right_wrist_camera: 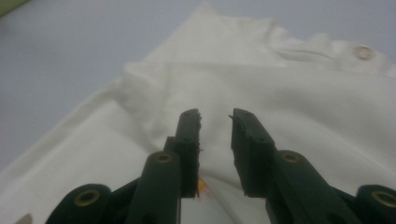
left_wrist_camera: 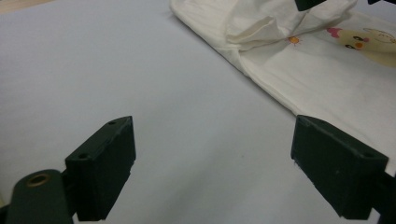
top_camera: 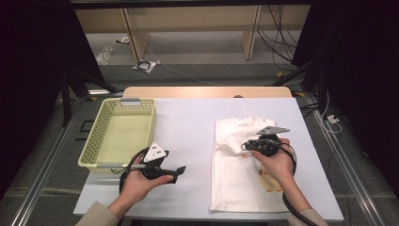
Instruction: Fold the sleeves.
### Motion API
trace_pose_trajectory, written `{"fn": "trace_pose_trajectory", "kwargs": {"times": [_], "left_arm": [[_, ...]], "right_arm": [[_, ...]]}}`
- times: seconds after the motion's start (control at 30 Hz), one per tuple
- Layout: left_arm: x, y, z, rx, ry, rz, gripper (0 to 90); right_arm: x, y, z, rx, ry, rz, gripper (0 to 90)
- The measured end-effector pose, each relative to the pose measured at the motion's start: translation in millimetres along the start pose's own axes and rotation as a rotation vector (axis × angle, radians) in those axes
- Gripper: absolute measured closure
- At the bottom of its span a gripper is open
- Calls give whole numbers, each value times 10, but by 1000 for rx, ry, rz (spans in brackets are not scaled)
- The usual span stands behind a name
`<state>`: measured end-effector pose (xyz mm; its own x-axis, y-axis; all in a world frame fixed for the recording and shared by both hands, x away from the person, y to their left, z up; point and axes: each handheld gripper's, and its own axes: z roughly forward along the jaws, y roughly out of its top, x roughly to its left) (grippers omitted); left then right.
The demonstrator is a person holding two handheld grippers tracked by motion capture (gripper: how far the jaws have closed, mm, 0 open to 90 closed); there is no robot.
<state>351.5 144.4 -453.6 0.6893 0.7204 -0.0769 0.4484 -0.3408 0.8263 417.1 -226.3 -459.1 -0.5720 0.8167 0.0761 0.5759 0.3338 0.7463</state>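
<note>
Shirt (top_camera: pixel 244 165) lies folded at the worktop's (top_camera: pixel 188 127) right edge; right gripper (right_wrist_camera: pixel 215 116) hovers over it, jaws parted, nothing between. Left gripper (left_wrist_camera: pixel 212 154) gapes above bare worktop beside the basket (top_camera: pixel 120 134).

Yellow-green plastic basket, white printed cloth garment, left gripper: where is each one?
Yellow-green plastic basket (top_camera: pixel 89 161): high view, near rim.
White printed cloth garment (top_camera: pixel 235 188): high view, lower flat part.
Left gripper (top_camera: pixel 179 172): high view, between jaw tips.

The garment (top_camera: pixel 240 165) is soft cream cloth, matt and creased, with a small printed picture. The surface (top_camera: pixel 188 127) looks smooth, matt and pale, its 12 o'clock edge wood. The basket (top_camera: pixel 101 129) is perforated yellow-green plastic, and each gripper (left_wrist_camera: pixel 212 163) has matt black plastic jaws.
</note>
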Motion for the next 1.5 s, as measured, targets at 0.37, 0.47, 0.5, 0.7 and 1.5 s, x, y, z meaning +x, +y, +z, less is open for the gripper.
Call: {"fn": "trace_pose_trajectory", "kwargs": {"times": [0.37, 0.47, 0.5, 0.7, 1.5], "left_arm": [[10, -5, -12, -1, 0, -2, 140], [8, -8, -6, 1, 0, -2, 141], [5, -8, -3, 2, 0, 0, 141], [2, -8, -1, 3, -1, 0, 142], [-11, -35, 15, -4, 3, -4, 152]], "right_arm": [[392, 158, 373, 46, 88, -80, 714], [404, 117, 388, 73, 73, -72, 773], [405, 101, 400, 77, 74, -74, 782], [456, 61, 441, 100, 85, -76, 877], [203, -111, -155, -76, 9, -90, 478]]}}
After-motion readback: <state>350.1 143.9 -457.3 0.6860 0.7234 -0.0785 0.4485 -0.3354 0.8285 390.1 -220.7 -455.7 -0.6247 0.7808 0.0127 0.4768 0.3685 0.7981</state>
